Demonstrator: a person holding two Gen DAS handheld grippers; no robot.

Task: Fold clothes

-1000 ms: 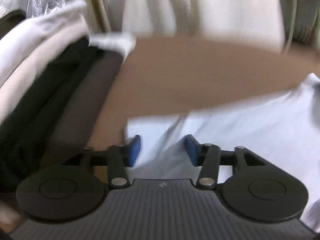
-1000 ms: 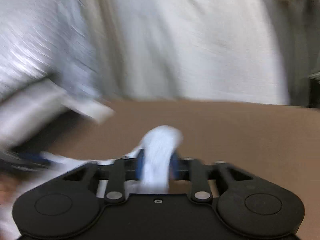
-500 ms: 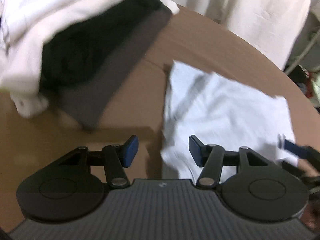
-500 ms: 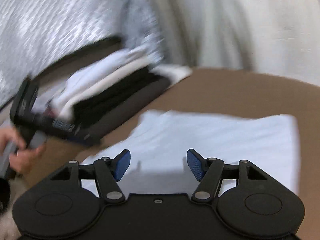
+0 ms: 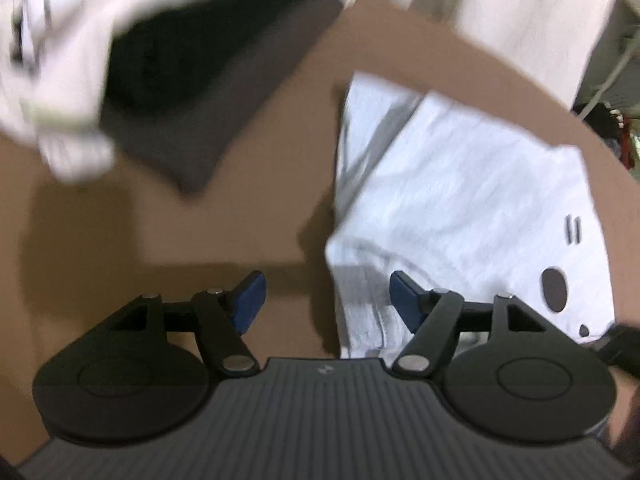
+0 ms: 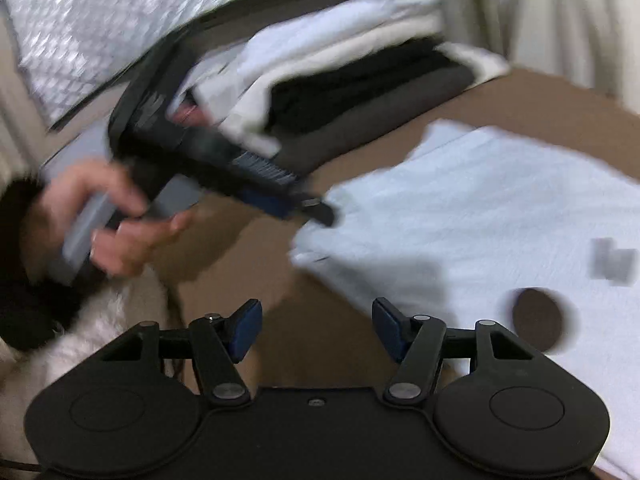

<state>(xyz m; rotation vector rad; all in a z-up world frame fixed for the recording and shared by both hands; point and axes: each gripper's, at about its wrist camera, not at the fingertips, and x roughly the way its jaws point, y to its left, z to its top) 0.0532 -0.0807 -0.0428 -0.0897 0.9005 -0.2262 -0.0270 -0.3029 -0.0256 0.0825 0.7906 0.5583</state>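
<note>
Both sets of fingers are spread apart, nothing between the blue pads on either side. Left gripper (image 5: pixel 324 294) hovers over the near-left corner of the white shirt (image 5: pixel 460 200); its right pad (image 5: pixel 404 300) sits over the fabric edge, its left pad over bare brown table (image 5: pixel 140 220). Right gripper (image 6: pixel 316 330) hangs above the table just off the shirt's near edge, empty.

Shirt lies flat on the table, partly folded into a rough rectangle, with dark print marks (image 5: pixel 554 290) near one end. A stack of folded clothes (image 5: pixel 180 80), in white, black and grey layers, sits well apart to the left. The right wrist view also shows the left hand (image 6: pixel 112 224) holding its gripper handle near that stack. Motion blur in both views, so fine fold lines are hard to read.

Handling guess: thin cotton, light, limp, zero stiffness. It will drape and sag from any pinch point, and layers may slide apart. Not fragile. Best grab looks like the two near corners, one per gripper, pinching through all layers at the hem, where the doubled edge gives the pads more to bite. A mid-panel pinch would likely just bunch the top layer.
</note>
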